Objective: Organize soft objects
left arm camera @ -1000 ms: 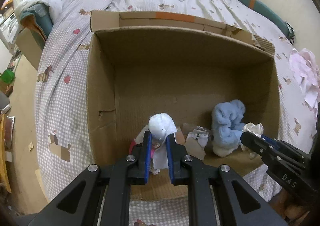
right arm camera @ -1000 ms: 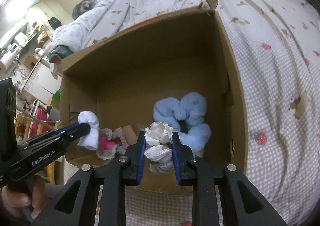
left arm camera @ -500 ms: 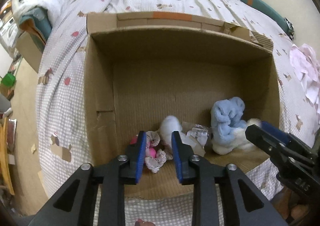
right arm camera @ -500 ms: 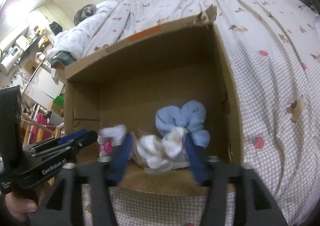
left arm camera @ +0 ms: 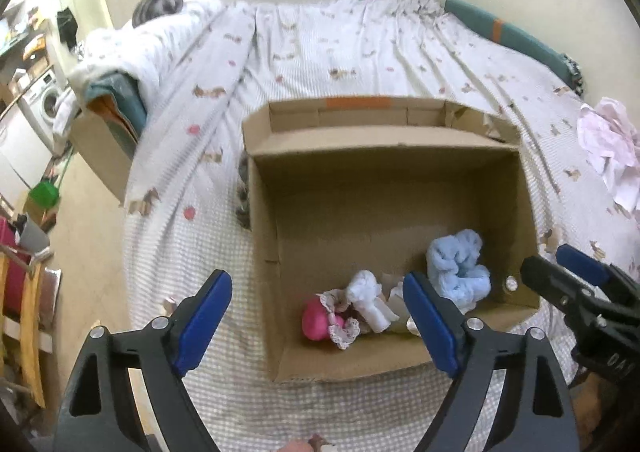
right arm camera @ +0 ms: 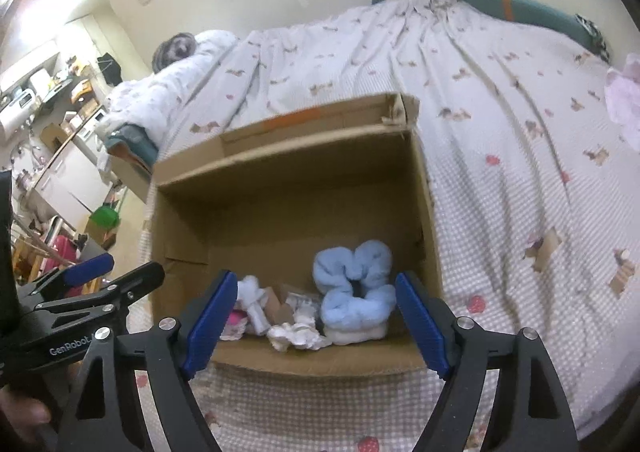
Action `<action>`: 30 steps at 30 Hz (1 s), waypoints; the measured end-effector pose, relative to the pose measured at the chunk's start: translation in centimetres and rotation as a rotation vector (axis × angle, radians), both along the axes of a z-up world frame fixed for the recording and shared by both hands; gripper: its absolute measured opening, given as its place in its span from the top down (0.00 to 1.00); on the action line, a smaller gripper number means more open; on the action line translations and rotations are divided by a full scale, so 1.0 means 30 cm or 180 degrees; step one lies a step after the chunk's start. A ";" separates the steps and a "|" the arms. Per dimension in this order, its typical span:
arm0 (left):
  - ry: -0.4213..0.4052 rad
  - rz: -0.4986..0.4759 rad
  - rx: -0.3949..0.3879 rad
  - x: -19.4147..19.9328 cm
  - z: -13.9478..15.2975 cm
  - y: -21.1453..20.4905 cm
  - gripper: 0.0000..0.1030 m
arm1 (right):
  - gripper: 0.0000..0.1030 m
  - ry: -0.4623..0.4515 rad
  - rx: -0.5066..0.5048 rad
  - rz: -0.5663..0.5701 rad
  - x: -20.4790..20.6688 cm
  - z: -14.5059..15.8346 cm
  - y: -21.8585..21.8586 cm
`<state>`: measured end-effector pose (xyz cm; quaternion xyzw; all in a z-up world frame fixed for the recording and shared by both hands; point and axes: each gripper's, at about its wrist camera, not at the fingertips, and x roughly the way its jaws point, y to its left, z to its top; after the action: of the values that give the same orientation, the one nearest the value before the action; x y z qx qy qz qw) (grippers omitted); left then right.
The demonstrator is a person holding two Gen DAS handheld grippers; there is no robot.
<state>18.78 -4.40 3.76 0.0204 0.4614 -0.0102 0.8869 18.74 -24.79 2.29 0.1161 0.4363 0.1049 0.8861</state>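
Hovering left gripper (left arm camera: 316,316): raised over the near left corner of the cardboard box (left arm camera: 340,140), jaws spread wide, nothing between them; seen from the right wrist as a black clamp at 9 o'clock (right arm camera: 116,276).
Right gripper (right arm camera: 316,322): poised above the near rim of the box, blue pads far apart, holding nothing; in the left view at 3 o'clock (left arm camera: 560,264).
Box position: open-topped, resting on the checked bedspread (left arm camera: 320,40), far flap folded back.
Soft objects: all inside the box, bunched along its near wall.
Count: one blue scrunchie (right arm camera: 354,286) toward 3 o'clock, one white rolled sock (left arm camera: 368,298) in the middle, one pink lace-trimmed piece (left arm camera: 322,322) toward 9 o'clock, one crumpled white frilly piece (right arm camera: 298,334) between sock and scrunchie.
Hard to make out: a white item under the scrunchie (right arm camera: 356,334), mostly covered; scraps of card and paper among the pile, number unclear.
Cut off: pale pink cloth (left arm camera: 610,144) at the 3 o'clock edge of the bed, partly out of frame.
Hidden: pink piece largely behind the left pad in the right wrist view.
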 end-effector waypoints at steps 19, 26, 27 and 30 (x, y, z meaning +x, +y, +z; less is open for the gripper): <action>-0.0534 0.0204 -0.0264 -0.336 0.169 0.189 0.01 | 0.01 -0.0470 -0.0228 0.0088 -0.291 0.179 0.032; -0.0671 0.0279 -0.0182 -0.446 0.125 0.212 0.01 | 0.01 -0.0506 -0.0423 0.0026 -0.352 0.118 0.042; -0.0656 0.0260 -0.0148 -0.453 0.108 0.208 0.01 | 0.01 -0.0488 -0.0408 0.0011 -0.353 0.110 0.040; -0.0559 0.0271 -0.0254 -0.456 0.066 0.217 0.01 | 0.01 -0.0468 -0.0329 -0.0072 -0.356 0.094 0.027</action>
<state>5.10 2.10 5.74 -0.0336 0.3816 0.0109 0.9236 8.06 -23.99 5.11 0.0671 0.3735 0.0803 0.9217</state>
